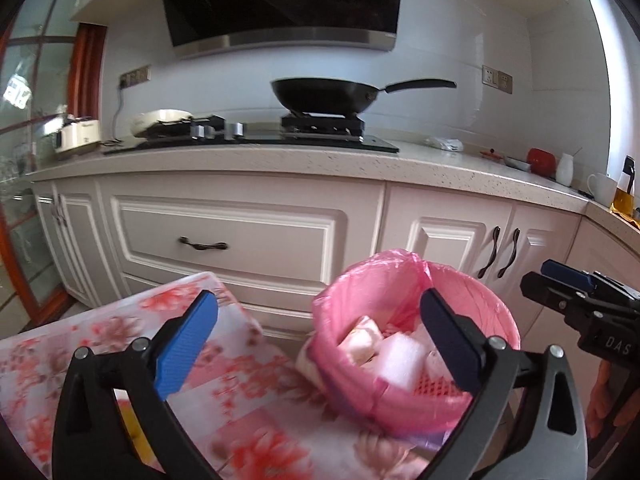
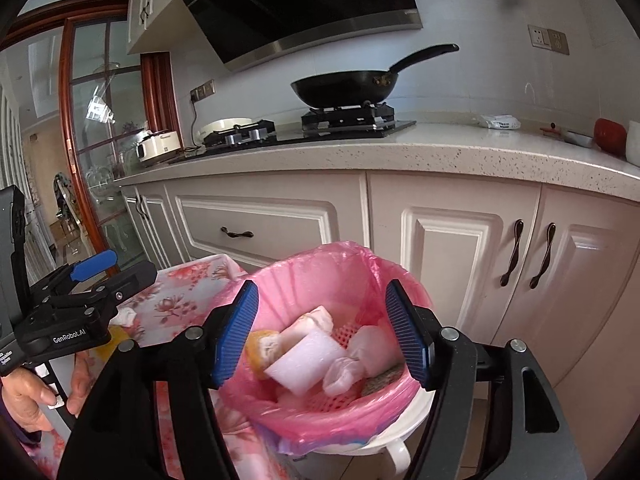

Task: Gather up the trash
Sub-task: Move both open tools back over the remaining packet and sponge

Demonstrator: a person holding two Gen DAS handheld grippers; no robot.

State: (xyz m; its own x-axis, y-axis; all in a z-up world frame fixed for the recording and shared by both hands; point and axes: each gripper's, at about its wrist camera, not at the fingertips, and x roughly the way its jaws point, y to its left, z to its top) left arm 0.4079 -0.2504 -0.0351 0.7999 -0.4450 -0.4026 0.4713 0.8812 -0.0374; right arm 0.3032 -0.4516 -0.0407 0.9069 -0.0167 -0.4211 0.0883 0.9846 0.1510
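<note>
A trash bin lined with a pink bag (image 1: 404, 280) (image 2: 352, 264) stands beside the floral-cloth table (image 1: 120, 344) (image 2: 176, 300). Inside lie a white foam block (image 1: 400, 360) (image 2: 306, 360), crumpled white tissues (image 2: 360, 356), a wrapped white piece (image 1: 362, 338) (image 2: 312, 320) and an orange-yellow scrap (image 2: 260, 346). My left gripper (image 1: 320, 344) is open and empty, above the table edge and bin; it also shows in the right wrist view (image 2: 108, 266). My right gripper (image 2: 320, 336) is open and empty over the bin, and shows in the left wrist view (image 1: 560, 284).
A white scrap (image 2: 126, 316) and a yellow item (image 1: 138, 432) (image 2: 114, 340) lie on the table. Behind stand white cabinets (image 1: 240, 236), a counter (image 1: 400, 160), a stove with a black wok (image 1: 324, 94) and a glass door (image 2: 100, 140) to the left.
</note>
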